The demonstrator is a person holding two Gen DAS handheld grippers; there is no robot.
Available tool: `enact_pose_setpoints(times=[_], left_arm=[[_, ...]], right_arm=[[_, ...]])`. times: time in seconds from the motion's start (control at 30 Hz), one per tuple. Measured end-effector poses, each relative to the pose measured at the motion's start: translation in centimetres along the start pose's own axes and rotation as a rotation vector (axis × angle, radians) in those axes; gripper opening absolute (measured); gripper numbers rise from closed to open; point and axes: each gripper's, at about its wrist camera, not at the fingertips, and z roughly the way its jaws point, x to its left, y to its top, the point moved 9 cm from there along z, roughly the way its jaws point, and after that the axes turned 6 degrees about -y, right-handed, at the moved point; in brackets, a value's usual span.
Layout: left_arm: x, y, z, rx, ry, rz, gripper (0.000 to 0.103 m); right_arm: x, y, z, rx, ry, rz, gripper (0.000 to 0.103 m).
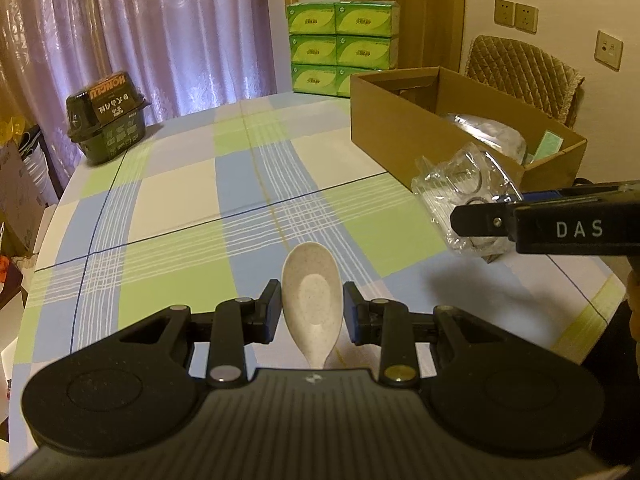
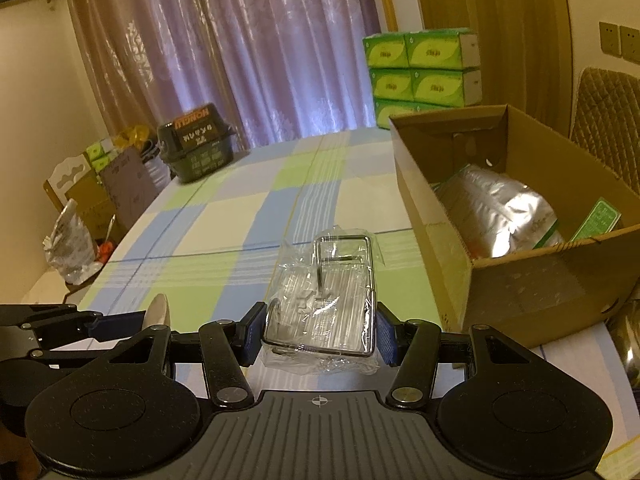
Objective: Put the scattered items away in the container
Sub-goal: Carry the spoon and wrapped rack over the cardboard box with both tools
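My left gripper (image 1: 312,312) is shut on a beige speckled spoon (image 1: 311,280), bowl pointing away, held over the checked tablecloth (image 1: 180,208). To its right my right gripper (image 1: 486,214) is shut on a clear plastic packet (image 1: 456,184) with a metal wire rack inside. In the right wrist view the packet (image 2: 324,296) sits between that gripper's (image 2: 322,334) blue pads, just left of the open cardboard box (image 2: 520,284). The left gripper (image 2: 120,322) and spoon (image 2: 158,308) show at the left edge. The box (image 1: 400,128) holds a silver foil bag (image 2: 500,208) and a green packet (image 2: 596,220).
A black lidded tub (image 1: 106,116) stands at the table's far left corner. Stacked green tissue boxes (image 1: 344,44) rise behind the far edge. A padded chair (image 1: 524,72) is behind the box. Bags and cartons (image 2: 80,216) crowd the floor to the left.
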Motion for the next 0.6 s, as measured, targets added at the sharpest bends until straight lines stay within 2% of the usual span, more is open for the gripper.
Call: enact_pose_setpoints(times=[0.6], left_arm=[[-2.4, 1.9, -0.4, -0.015, -0.026, 0.023, 0.027]], right_arm=[[-2.3, 1.2, -2.5, -0.062, -0.02, 0.008, 0.057]])
